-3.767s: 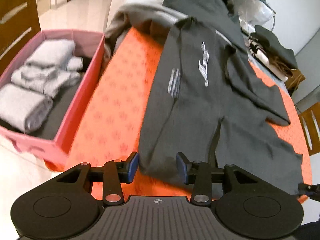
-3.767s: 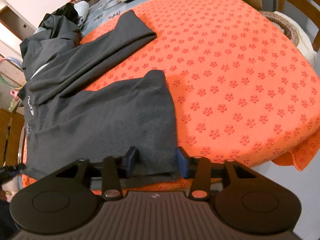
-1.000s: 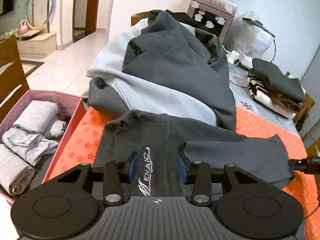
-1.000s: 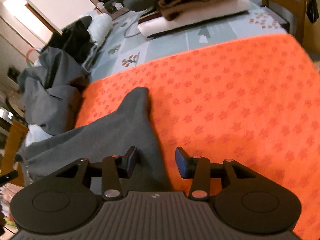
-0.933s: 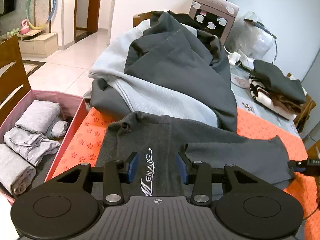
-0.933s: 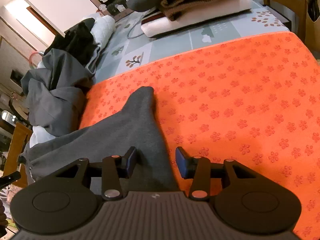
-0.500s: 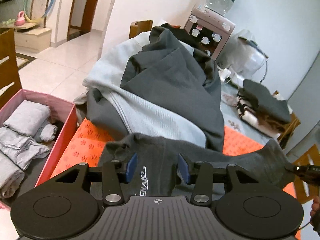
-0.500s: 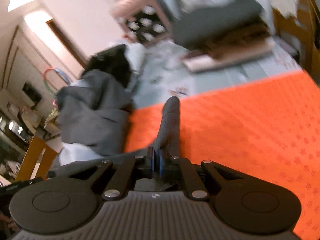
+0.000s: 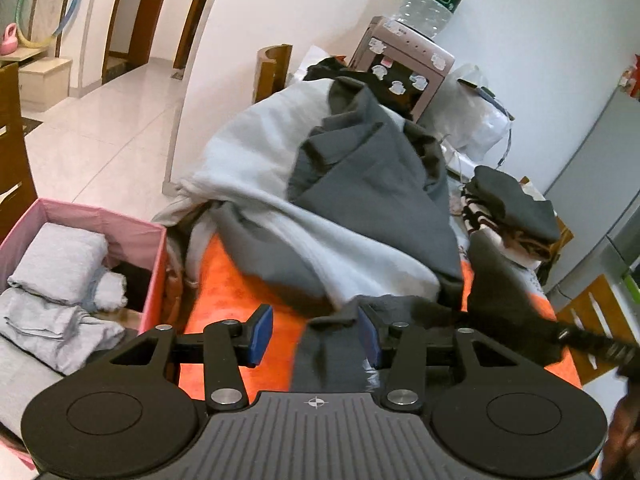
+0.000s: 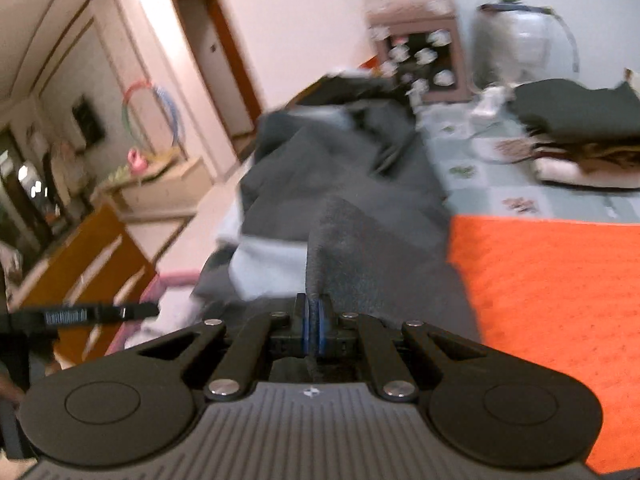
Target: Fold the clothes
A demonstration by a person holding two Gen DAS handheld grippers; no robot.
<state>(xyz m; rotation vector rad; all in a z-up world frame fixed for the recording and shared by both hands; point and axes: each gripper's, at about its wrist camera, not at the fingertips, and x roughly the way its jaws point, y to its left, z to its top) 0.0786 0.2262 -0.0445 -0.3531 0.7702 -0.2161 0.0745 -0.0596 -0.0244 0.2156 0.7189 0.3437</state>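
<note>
In my right wrist view, my right hand-held gripper (image 10: 311,332) sat at the lower centre of the frame, its blue pads pressed together on a fold of the dark grey garment (image 10: 360,256). The cloth rose from the pads toward the middle of the frame, with the orange mat (image 10: 552,288) on the worktop filling the lower right. A heap of grey clothes (image 10: 320,168) lay behind it, and a folded stack (image 10: 580,128) sat at the upper right. This view was blurred.

In my left wrist view, my left hand-held gripper (image 9: 316,336) sat at the lower centre, its jaws about half open. The dark grey garment (image 9: 332,356) lay between the pads, bunched against the right one and clear of the left, so nothing was clamped. A lifted part of the garment stood up at the right of the frame, just above the tip of the other tool. The pile of grey clothes (image 9: 360,200) filled the middle, and a pink box (image 9: 132,232) of folded pale clothes sat at the left edge.
</note>
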